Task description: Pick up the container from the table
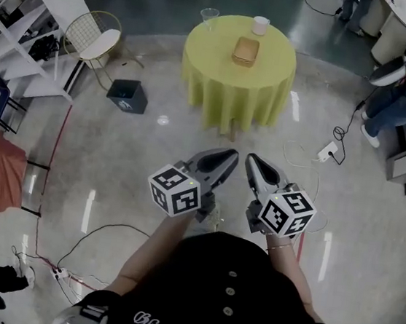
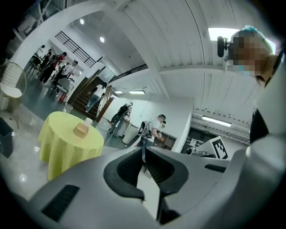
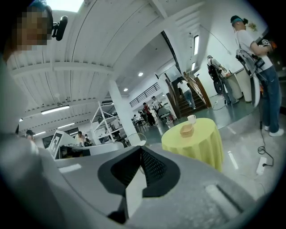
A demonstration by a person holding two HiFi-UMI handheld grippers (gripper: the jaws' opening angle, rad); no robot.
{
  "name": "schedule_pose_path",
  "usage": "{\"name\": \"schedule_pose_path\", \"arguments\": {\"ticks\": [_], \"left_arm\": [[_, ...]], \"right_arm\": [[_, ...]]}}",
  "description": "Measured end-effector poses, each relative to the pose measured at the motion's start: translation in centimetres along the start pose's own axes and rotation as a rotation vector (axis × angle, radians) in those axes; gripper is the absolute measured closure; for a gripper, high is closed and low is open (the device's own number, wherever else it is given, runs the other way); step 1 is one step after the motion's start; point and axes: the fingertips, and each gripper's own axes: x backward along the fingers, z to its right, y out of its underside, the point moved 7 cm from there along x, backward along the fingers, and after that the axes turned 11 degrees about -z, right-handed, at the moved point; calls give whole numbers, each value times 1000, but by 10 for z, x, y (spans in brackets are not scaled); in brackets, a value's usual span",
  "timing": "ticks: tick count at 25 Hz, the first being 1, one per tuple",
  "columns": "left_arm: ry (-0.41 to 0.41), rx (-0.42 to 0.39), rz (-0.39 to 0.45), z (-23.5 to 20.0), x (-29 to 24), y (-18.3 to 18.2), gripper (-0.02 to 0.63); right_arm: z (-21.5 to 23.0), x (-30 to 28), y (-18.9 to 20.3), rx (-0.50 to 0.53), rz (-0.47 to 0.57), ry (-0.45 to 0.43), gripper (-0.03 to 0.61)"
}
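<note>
Hovering well short of the yellow-draped tabletop (image 1: 208, 63), left gripper (image 1: 225, 157) and right gripper (image 1: 253, 162) both present jaws closed and empty, with the tan container (image 1: 245, 50) straight ahead near the tabletop's centre, neither gripper evidently nearer.

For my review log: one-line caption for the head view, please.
Left gripper and right gripper, both shut, face a yellow table holding container, cup, glass.

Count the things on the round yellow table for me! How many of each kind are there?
Clear glass: 1
White cup: 1
Tan container: 1
Total: 3
</note>
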Motion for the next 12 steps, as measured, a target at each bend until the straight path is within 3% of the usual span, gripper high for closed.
{"name": "schedule_pose_path", "arguments": {"ticks": [12], "left_arm": [[87,5,-49,-83,-46,-45,586]], "right_arm": [[50,-84,-40,-12,-12,78,575]]}}
